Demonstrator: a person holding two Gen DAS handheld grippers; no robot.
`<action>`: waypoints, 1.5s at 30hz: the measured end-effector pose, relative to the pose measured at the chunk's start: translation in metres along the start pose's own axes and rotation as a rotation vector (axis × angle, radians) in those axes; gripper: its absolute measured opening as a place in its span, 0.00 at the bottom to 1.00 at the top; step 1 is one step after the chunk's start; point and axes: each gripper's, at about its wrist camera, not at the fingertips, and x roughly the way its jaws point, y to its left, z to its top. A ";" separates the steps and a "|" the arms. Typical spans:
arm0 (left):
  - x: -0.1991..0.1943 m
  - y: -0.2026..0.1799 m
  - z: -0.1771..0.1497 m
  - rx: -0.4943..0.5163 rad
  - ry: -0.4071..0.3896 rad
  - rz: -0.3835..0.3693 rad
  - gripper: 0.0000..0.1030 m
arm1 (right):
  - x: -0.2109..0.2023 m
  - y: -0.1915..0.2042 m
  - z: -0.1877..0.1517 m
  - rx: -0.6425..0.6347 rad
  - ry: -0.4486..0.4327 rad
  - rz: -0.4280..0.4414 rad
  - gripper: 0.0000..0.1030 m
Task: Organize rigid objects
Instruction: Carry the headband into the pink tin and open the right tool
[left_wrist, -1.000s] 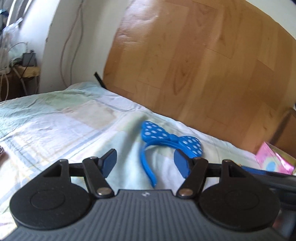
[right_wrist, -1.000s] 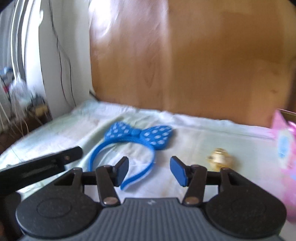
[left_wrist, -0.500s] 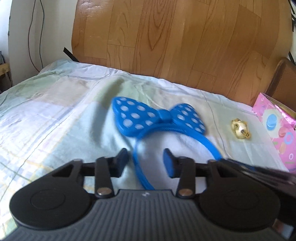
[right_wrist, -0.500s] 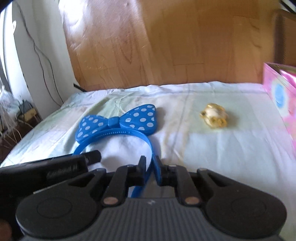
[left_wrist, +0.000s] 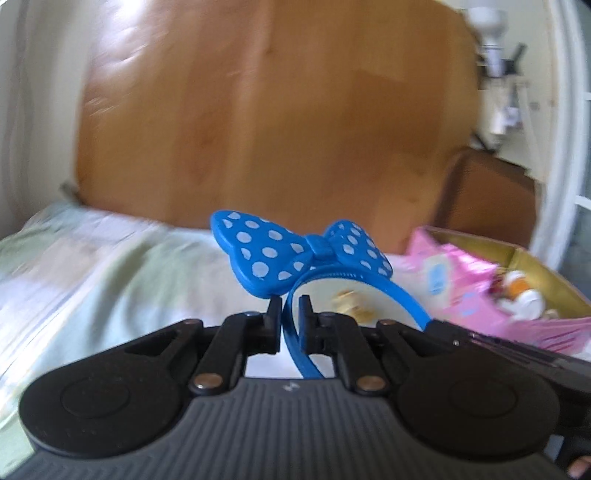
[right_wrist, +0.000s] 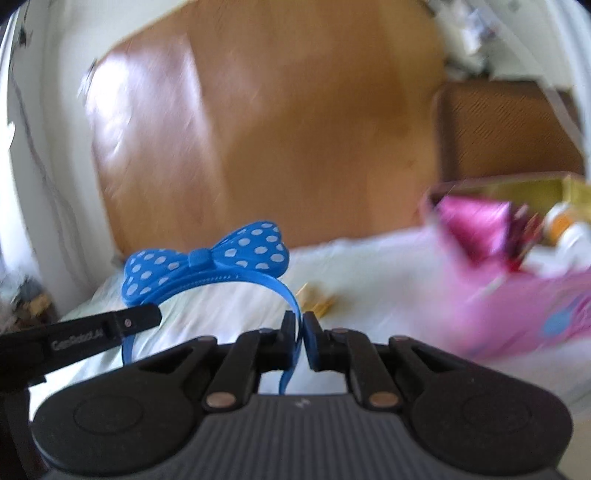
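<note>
A blue headband with a white-dotted bow (left_wrist: 303, 254) is held up above the bed by both grippers. My left gripper (left_wrist: 289, 325) is shut on the band's left leg. My right gripper (right_wrist: 298, 332) is shut on the band's right leg; the bow also shows in the right wrist view (right_wrist: 207, 258). A small gold trinket (left_wrist: 351, 301) lies on the sheet behind the band and shows blurred in the right wrist view (right_wrist: 314, 295).
A pink box (left_wrist: 480, 291) with a gold inside holds several small items at the right, also in the right wrist view (right_wrist: 517, 273). A wooden headboard (left_wrist: 258, 129) stands behind the bed. A pale sheet (left_wrist: 110, 266) covers the bed.
Both grippers have closed on the headband's legs and lifted it off the sheet. Both views have swung toward the pink box at the right.
</note>
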 end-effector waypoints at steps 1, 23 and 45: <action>0.002 -0.014 0.006 0.022 -0.007 -0.027 0.11 | -0.006 -0.010 0.006 0.003 -0.037 -0.020 0.06; 0.142 -0.273 0.027 0.402 0.108 -0.269 0.46 | -0.014 -0.245 0.060 0.282 -0.237 -0.433 0.27; 0.035 -0.171 0.005 0.331 0.128 -0.195 0.50 | -0.086 -0.157 0.015 0.145 -0.308 -0.375 0.29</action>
